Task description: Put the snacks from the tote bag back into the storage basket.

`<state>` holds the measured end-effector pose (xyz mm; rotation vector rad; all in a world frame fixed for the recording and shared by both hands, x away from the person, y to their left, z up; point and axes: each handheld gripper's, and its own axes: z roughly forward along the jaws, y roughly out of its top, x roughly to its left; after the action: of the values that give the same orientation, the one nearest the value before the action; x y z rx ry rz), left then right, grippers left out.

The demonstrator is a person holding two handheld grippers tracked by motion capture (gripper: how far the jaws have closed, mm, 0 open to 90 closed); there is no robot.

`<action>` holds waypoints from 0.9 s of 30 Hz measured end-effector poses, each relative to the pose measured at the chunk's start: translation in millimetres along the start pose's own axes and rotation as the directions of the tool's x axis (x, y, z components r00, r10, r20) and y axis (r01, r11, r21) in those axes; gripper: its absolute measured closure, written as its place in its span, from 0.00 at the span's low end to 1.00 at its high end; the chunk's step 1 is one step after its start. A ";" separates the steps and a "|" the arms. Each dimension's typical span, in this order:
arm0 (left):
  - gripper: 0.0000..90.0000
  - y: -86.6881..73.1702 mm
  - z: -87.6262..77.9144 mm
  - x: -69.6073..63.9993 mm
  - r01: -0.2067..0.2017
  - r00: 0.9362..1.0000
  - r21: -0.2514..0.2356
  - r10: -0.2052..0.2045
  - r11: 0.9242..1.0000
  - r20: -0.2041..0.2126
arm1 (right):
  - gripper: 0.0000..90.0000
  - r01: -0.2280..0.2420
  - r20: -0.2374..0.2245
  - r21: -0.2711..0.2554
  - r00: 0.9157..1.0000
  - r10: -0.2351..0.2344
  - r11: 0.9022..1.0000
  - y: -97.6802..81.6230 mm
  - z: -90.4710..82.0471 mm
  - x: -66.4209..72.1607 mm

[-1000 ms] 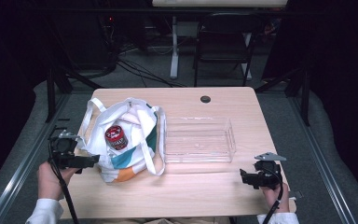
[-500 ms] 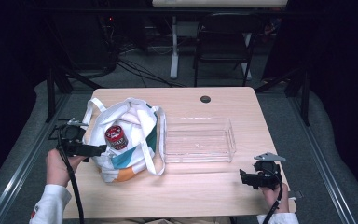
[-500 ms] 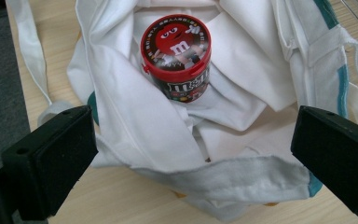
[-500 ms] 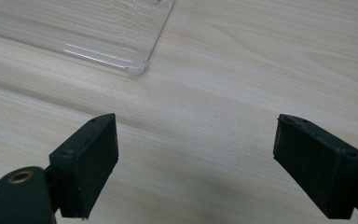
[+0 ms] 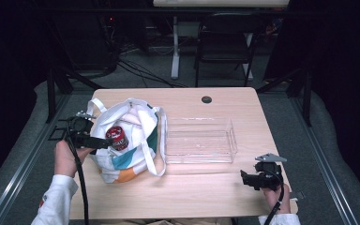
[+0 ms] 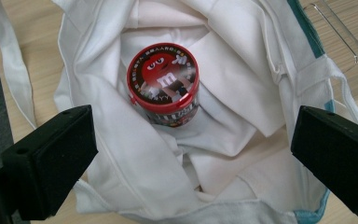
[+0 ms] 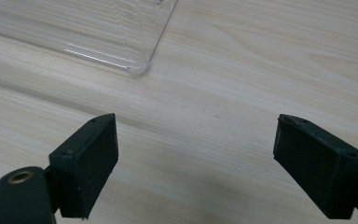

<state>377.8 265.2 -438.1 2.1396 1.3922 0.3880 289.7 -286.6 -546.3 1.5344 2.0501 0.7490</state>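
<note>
Left gripper hung over the white cloth tote bag, jaws wide apart; the round red-lidded candy jar stood upright inside, just ahead of them. Right gripper, jaws likewise apart, sat well away over the wooden table, near the clear plastic tray.

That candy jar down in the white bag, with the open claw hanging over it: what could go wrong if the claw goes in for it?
1. The candy jar sits among loose folds of the white bag; the open left gripper might pinch cloth along with it.
2. The jar looks tilted, so its round side could slip from the jaws.
3. Lifting might drag the soft bag toward the clear tray beside it.
</note>
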 end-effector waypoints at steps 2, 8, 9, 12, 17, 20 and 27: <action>0.00 4.3 1.7 0.0 -0.003 1.000 0.001 0.003 1.000 0.004 | 0.15 0.002 -0.002 0.003 1.000 -0.002 1.000 0.1 0.0 -0.1; 0.00 13.8 7.1 -0.6 -0.007 1.000 0.005 0.007 1.000 0.010 | 0.15 0.001 -0.001 0.001 1.000 -0.001 1.000 0.0 0.2 -0.1; 0.00 15.0 7.8 -0.3 -0.010 1.000 0.004 0.010 1.000 0.011 | 0.15 0.002 -0.001 0.000 1.000 -0.002 1.000 0.1 0.1 -0.1; 0.00 19.9 10.2 0.3 -0.014 1.000 0.003 0.014 1.000 0.014 | 0.15 0.002 -0.001 0.001 1.000 -0.002 1.000 0.0 0.2 -0.1; 0.01 27.2 15.8 -0.1 -0.017 1.000 0.004 0.017 1.000 0.018 | 0.15 0.003 -0.002 0.003 1.000 -0.003 1.000 0.1 0.1 -0.2; 0.01 30.4 20.0 1.2 -0.018 1.000 0.011 0.018 1.000 0.021 | 0.15 0.003 -0.001 0.001 1.000 -0.003 1.000 0.1 0.2 -0.1; 0.01 36.9 30.4 3.5 -0.024 0.999 0.028 0.024 0.999 0.025 | 0.15 0.005 -0.005 0.004 1.000 -0.005 1.000 0.3 0.4 -0.3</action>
<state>422.5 248.0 -441.0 2.1786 1.3671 0.3513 290.3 -286.7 -546.4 1.5298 2.0592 0.7480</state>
